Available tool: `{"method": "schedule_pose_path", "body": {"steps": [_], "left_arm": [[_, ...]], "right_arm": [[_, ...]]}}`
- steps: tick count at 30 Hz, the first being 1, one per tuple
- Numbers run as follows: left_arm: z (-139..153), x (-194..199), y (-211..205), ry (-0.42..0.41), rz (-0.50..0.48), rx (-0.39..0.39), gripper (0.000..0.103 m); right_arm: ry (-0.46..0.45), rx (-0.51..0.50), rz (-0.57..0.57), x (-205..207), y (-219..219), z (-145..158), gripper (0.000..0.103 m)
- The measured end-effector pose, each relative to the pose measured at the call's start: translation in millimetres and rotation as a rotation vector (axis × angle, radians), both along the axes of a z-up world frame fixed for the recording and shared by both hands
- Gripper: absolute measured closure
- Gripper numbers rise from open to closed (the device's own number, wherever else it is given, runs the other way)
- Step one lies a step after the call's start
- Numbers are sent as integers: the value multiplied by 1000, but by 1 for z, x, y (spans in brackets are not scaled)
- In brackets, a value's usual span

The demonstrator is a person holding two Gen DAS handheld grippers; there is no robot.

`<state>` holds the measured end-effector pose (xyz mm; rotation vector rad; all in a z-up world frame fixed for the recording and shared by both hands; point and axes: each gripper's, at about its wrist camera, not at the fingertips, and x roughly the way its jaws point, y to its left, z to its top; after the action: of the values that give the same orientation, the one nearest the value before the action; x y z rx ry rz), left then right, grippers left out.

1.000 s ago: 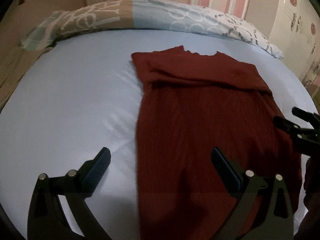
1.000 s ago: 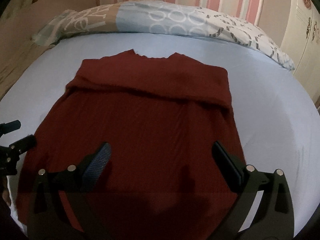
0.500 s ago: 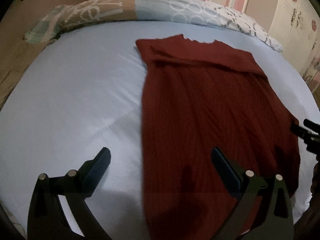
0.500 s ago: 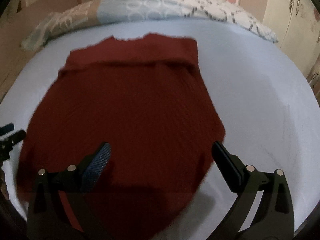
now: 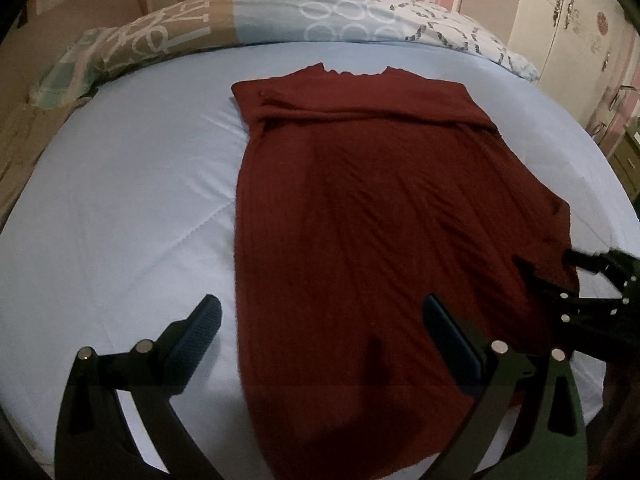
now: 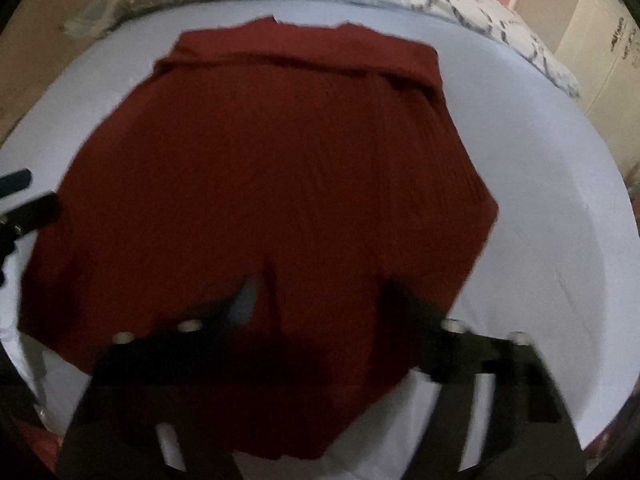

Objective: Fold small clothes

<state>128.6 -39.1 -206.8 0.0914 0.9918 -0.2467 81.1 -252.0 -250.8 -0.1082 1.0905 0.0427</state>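
Note:
A dark red knitted garment (image 5: 380,220) lies flat on the pale blue bed sheet (image 5: 120,200), neckline at the far end, with a fold across its top. My left gripper (image 5: 322,316) hangs open above the garment's near left edge, one finger over the sheet and the other over the cloth. In the blurred right wrist view, my right gripper (image 6: 320,296) is low on the garment's (image 6: 300,160) near right hem. Its jaws are closing, with a raised ridge of cloth between them. It also shows at the right edge of the left wrist view (image 5: 556,270).
A patterned pillow (image 5: 280,20) runs along the head of the bed under a pink striped wall. A cream wardrobe (image 5: 576,20) stands at the right. Bare sheet (image 6: 552,200) spreads out on both sides of the garment.
My right gripper has dropped onto the garment's near hem and its fingers have come closer together. My left gripper has shifted toward the garment's left edge and stays open.

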Motion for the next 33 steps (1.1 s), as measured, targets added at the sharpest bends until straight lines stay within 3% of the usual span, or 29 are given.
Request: {"method": "schedule_pose_path", "body": {"steps": [2, 4, 7, 12, 17, 26, 27, 29, 30, 31, 33], "left_arm": [[1, -3, 0, -4, 1, 2, 2], [2, -7, 0, -6, 1, 6, 2], [2, -12, 3, 0, 7, 9, 2], [5, -19, 5, -12, 5, 26, 2], [6, -23, 8, -22, 14, 27, 2], [-2, -34, 15, -5, 15, 33, 2], [-3, -35, 16, -6, 16, 34, 2], [-4, -38, 17, -4, 14, 38, 2], [-4, -39, 18, -5, 14, 40, 2], [-3, -40, 19, -6, 15, 40, 2], [-3, -42, 21, -7, 18, 34, 2]], "right_arm": [[-2, -1, -9, -5, -3, -2, 53], [-15, -26, -8, -8, -2, -2, 71], [-20, -16, -15, -10, -7, -2, 85], [-93, 55, -79, -22, -29, 16, 90], [-182, 146, -286, -53, -86, 36, 90], [-74, 325, -500, -105, -144, -19, 88], [-82, 346, -491, -110, -146, -18, 84], [-105, 347, -475, -115, -143, -8, 63], [-124, 336, -469, -117, -142, -1, 41], [-150, 295, -468, -121, -140, 10, 27], [-203, 184, -459, -124, -132, 28, 19]]}}
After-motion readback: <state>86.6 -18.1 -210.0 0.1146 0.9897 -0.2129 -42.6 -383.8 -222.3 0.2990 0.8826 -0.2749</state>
